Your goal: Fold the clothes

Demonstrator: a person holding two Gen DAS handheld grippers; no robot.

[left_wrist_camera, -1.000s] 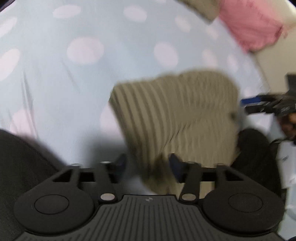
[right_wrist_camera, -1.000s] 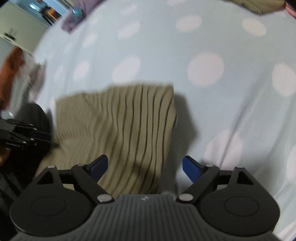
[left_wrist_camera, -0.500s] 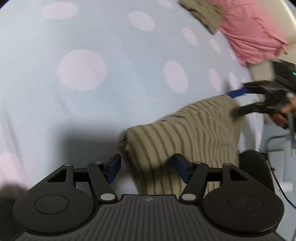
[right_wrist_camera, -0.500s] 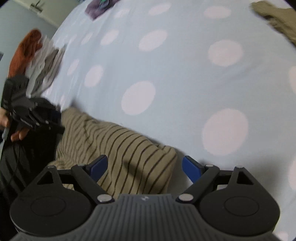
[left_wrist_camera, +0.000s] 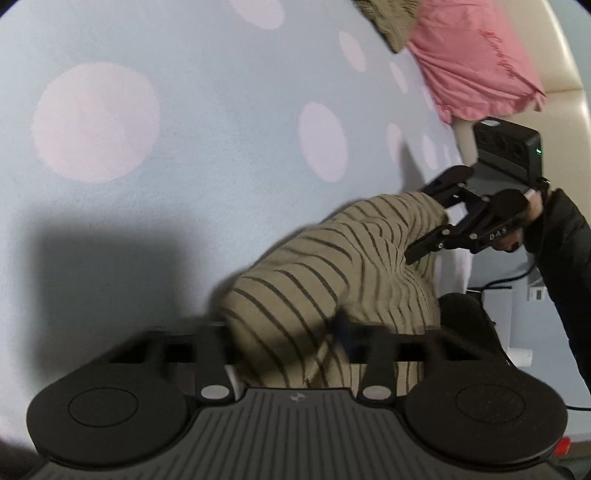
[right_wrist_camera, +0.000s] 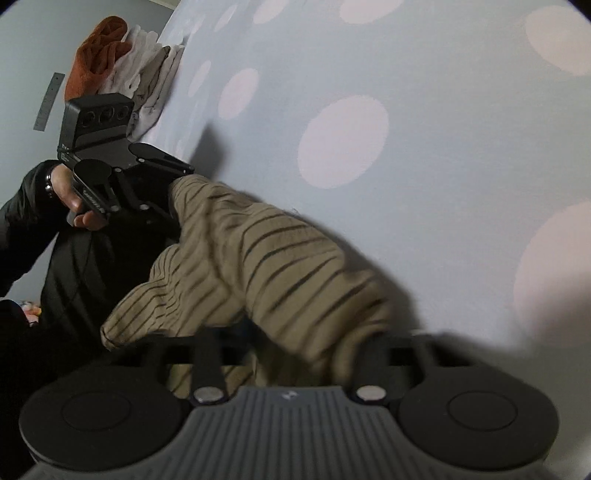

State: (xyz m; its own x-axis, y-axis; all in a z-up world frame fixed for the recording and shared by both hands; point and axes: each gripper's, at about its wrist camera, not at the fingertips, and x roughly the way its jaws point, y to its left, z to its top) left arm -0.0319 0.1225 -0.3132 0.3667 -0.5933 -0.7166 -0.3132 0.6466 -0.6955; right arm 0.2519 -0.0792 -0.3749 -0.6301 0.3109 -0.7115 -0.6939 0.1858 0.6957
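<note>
Pale blue bedsheet (left_wrist_camera: 207, 192) with large pink dots fills most of both views. On it, near its edge and close to the person, lies the olive striped garment (left_wrist_camera: 325, 280), bunched and partly lifted off the sheet; it stretches from one gripper to the other.

Person in dark sleeves stands at the sheet's edge. Left gripper (left_wrist_camera: 284, 332): garment fills the gap between its fingers, fingers blurred and drawn in against the cloth, so it appears clamped on the near end. From the right wrist camera the same tool (right_wrist_camera: 177, 195) shows at the garment's far corner, cloth between its fingers, a hand (right_wrist_camera: 70, 195) on its handle.

Right gripper (right_wrist_camera: 295, 339): fingers blurred, cloth bunched between them, appears clamped on the garment. From the left wrist camera its fingers close over the garment's far edge.

Pink garment (left_wrist_camera: 476, 62) at the far corner of the sheet, a second olive piece (left_wrist_camera: 388, 18) just beside it. Orange and white folded clothes (right_wrist_camera: 122, 62) stacked beyond the sheet's left edge.
</note>
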